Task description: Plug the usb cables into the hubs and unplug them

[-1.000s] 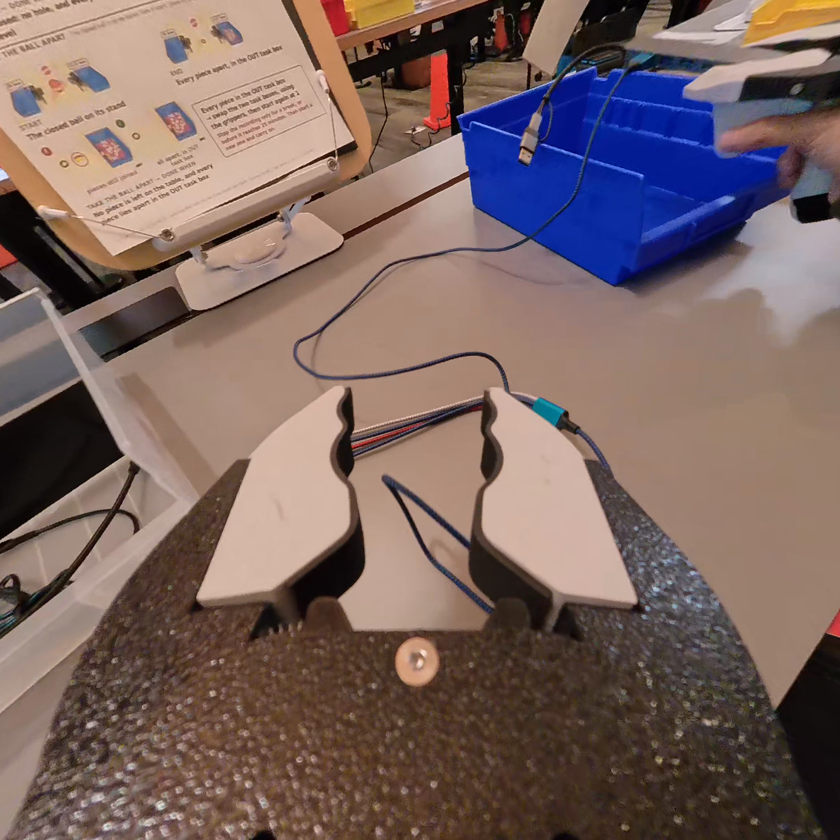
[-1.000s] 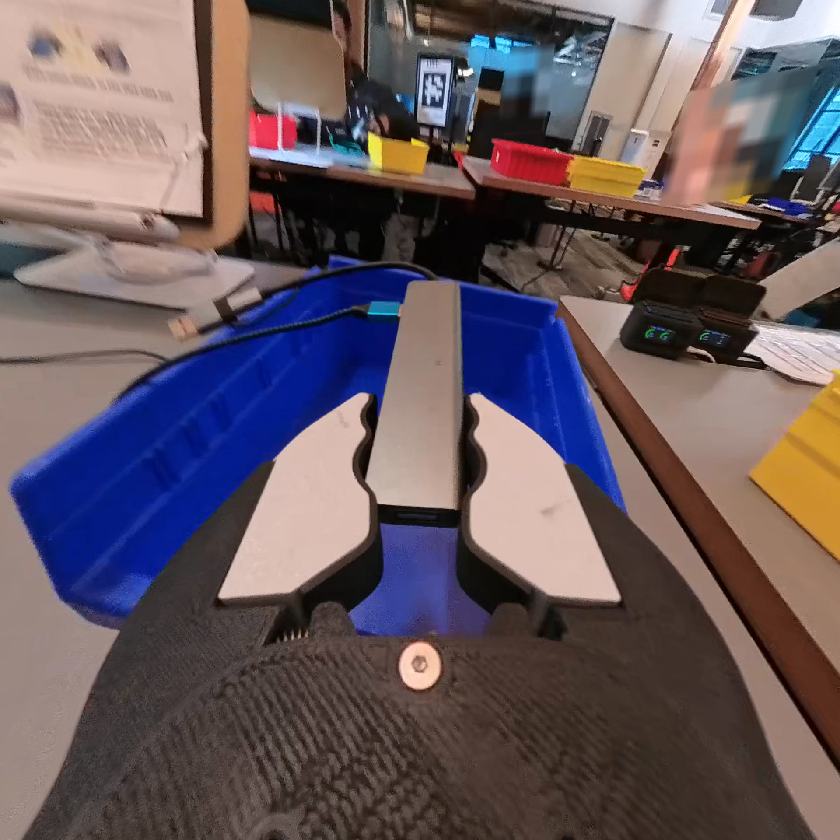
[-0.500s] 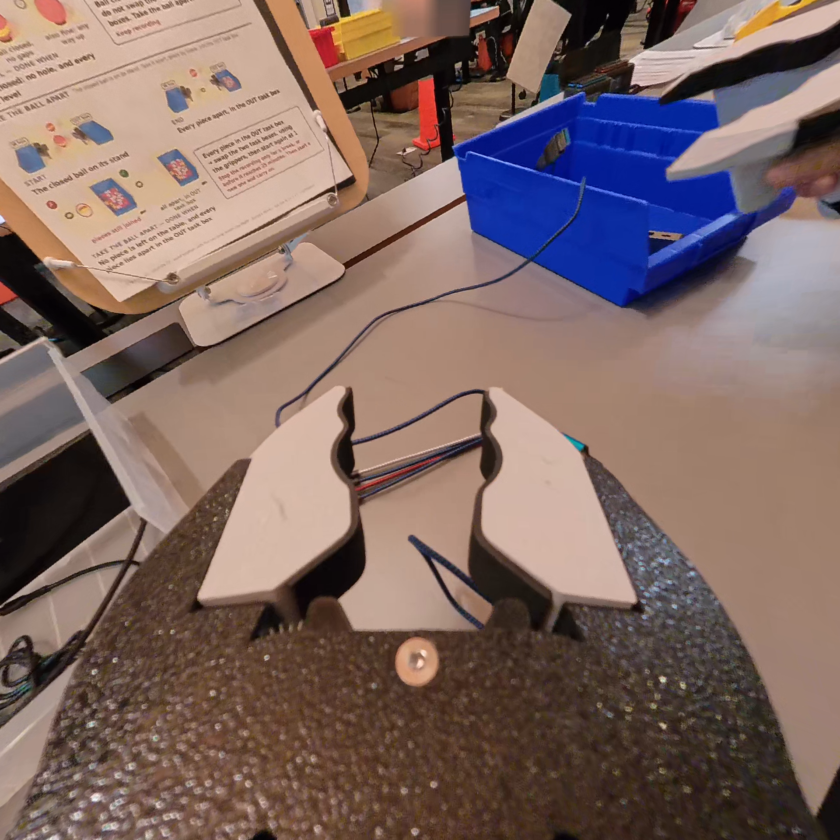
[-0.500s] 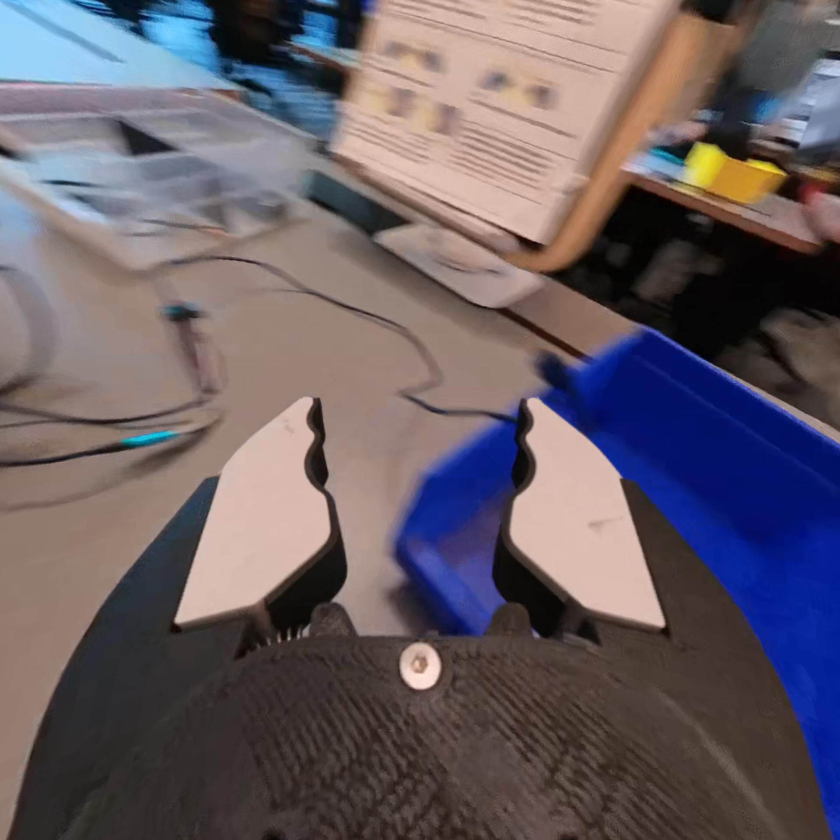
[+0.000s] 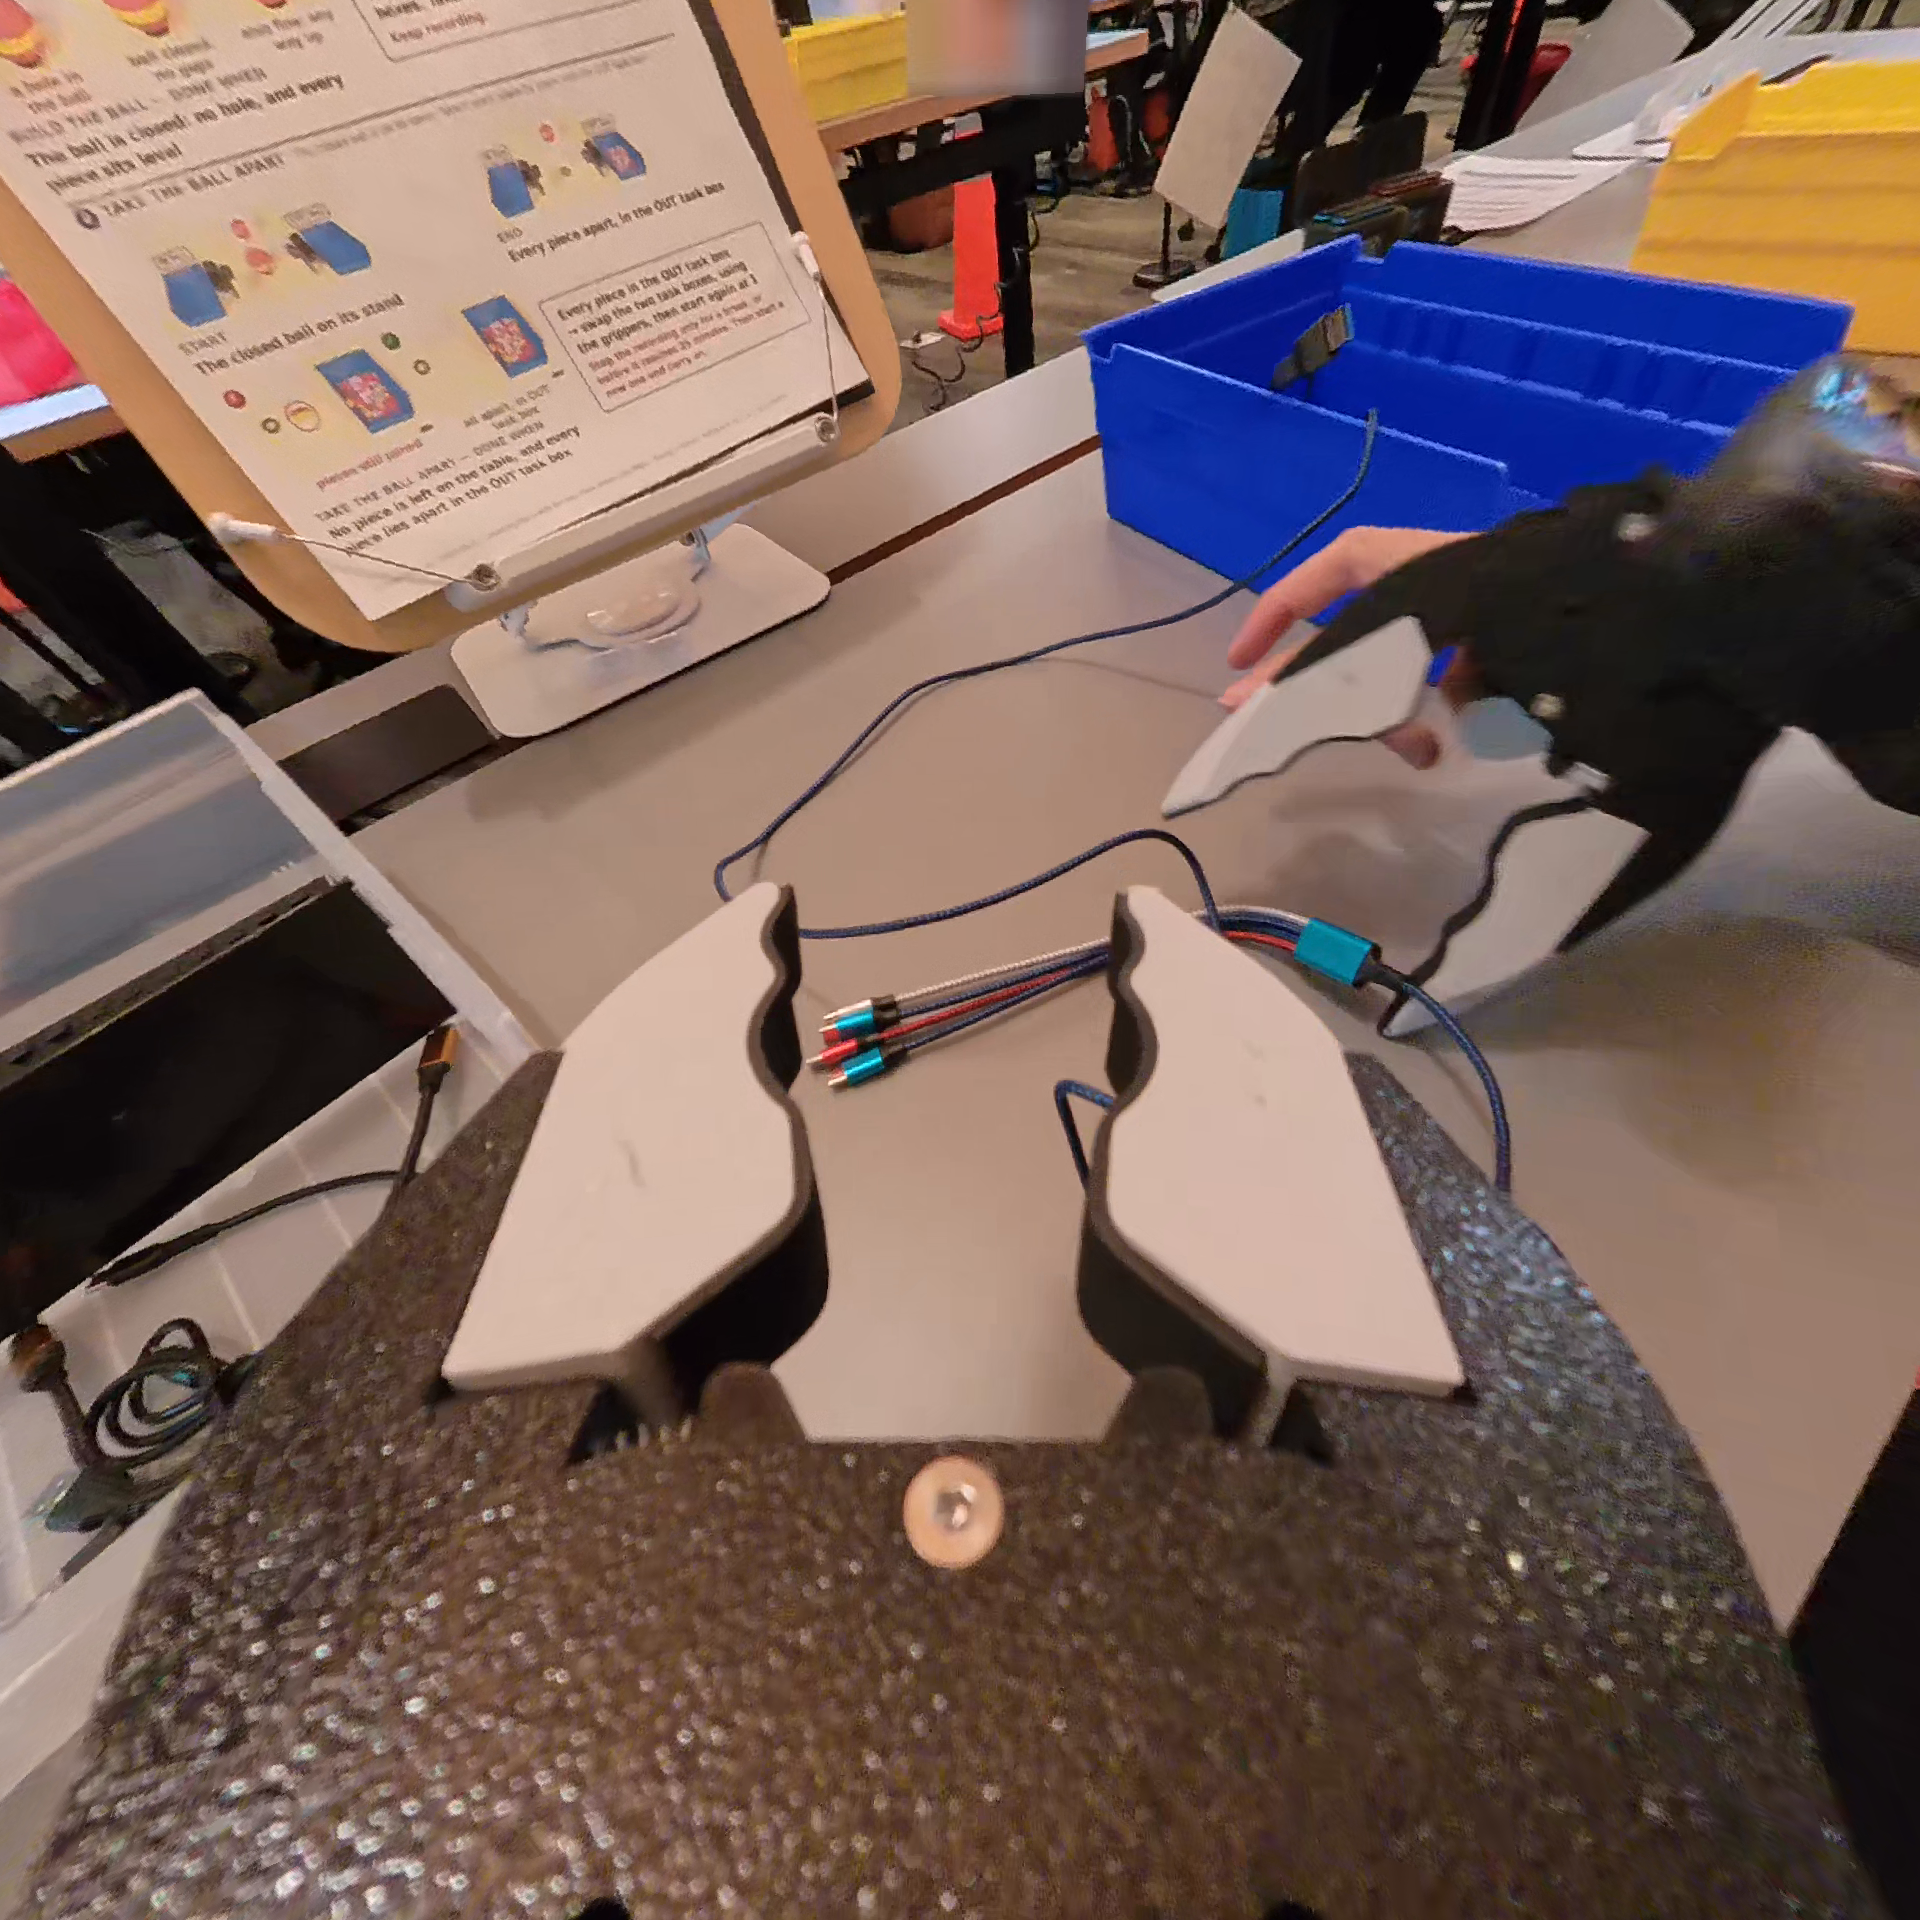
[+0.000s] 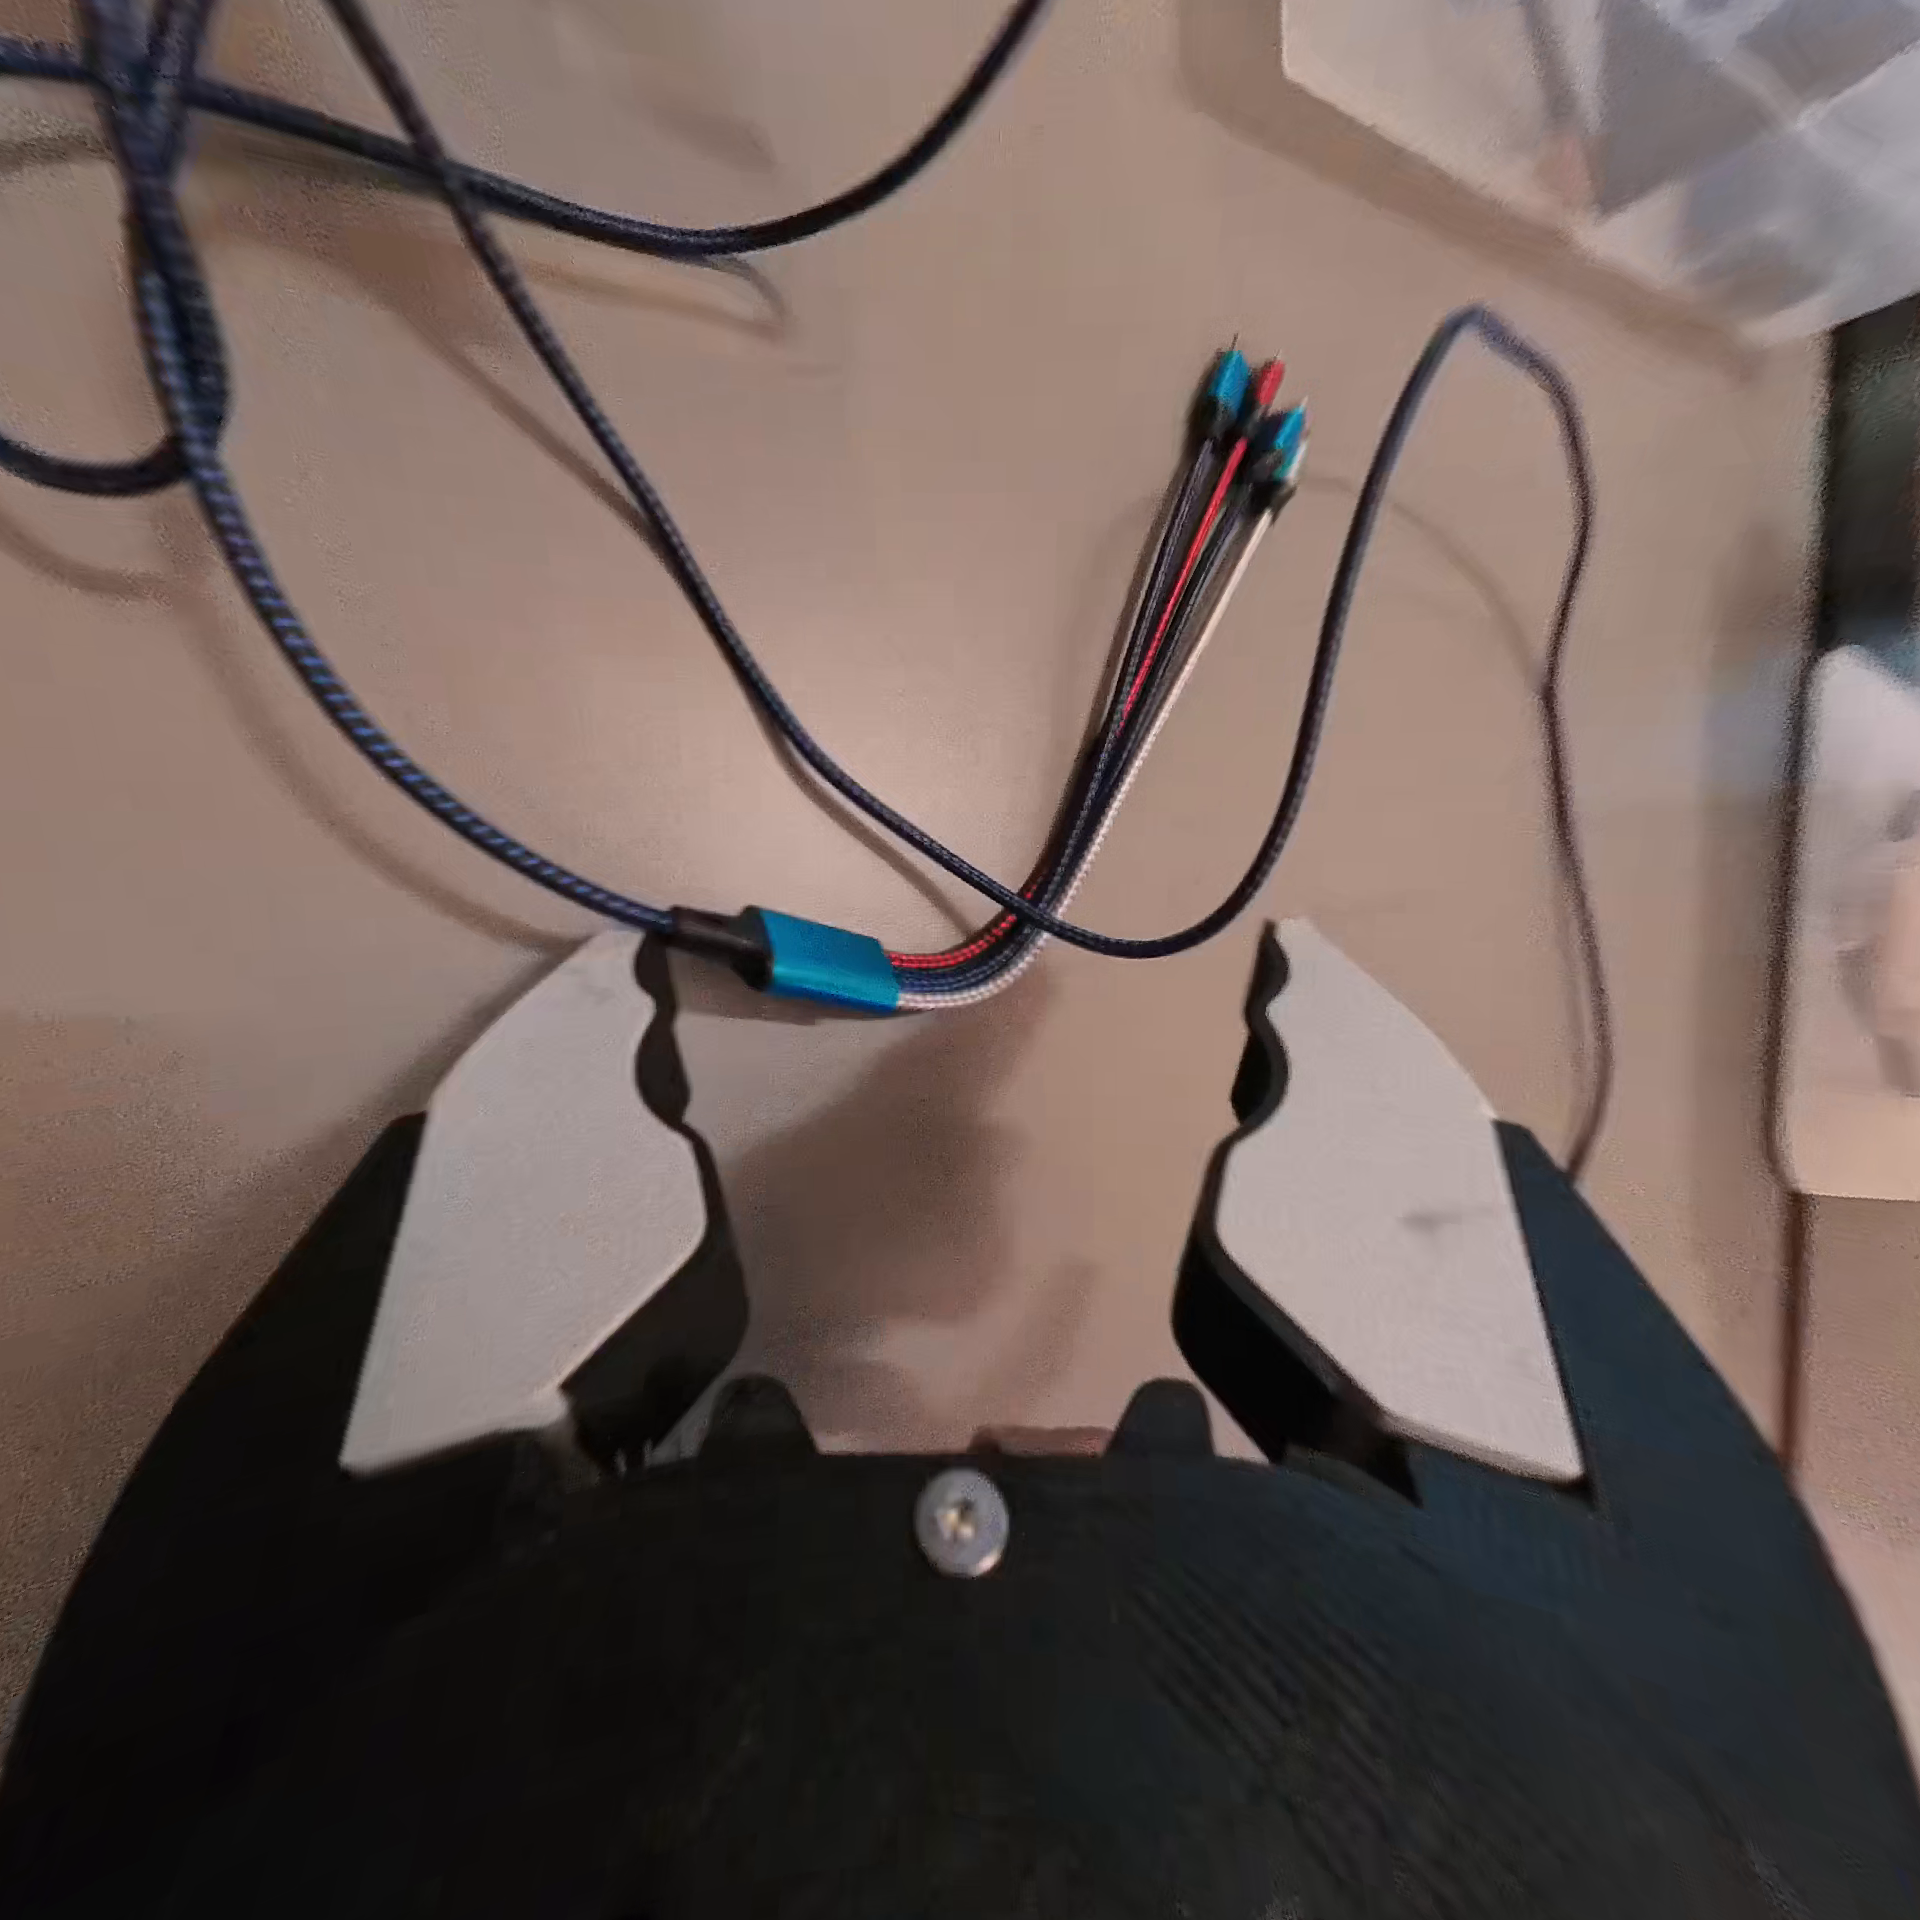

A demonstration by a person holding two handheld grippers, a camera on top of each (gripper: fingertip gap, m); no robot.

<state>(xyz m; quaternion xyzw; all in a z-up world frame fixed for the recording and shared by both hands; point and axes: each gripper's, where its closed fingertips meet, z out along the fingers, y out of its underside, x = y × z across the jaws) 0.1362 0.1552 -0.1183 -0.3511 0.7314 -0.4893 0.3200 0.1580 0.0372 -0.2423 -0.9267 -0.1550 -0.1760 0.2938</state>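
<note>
A multi-head USB cable lies on the grey table [image 5: 1039, 727]. Its teal splitter [image 5: 1335, 951] [image 6: 826, 961] joins three short leads that end in small connectors [image 5: 857, 1039] [image 6: 1257, 416]. Its blue braided cable [image 5: 935, 686] runs up into the blue bin [image 5: 1195, 468], where a plug [image 5: 1320, 343] leans on a divider. My left gripper [image 5: 956, 914] is open and empty, with the connectors between its fingertips' line. My right gripper [image 6: 945, 940] [image 5: 1340, 862] is open and empty, pointing down just above the splitter. No hub is visible.
An instruction sheet on a stand [image 5: 468, 312] stands at the back left. A clear plastic box [image 5: 156, 1351] with dark cables sits at the left edge. A yellow bin [image 5: 1787, 177] is beyond the blue bin. More loops of cable [image 6: 208, 312] lie on the table. Across from one pair of fingers to the other is roughly 20 cm.
My right gripper let go of the grey hub over the blue bin, opened, and swung down over the splitter on the table. My left gripper stayed open near the connectors.
</note>
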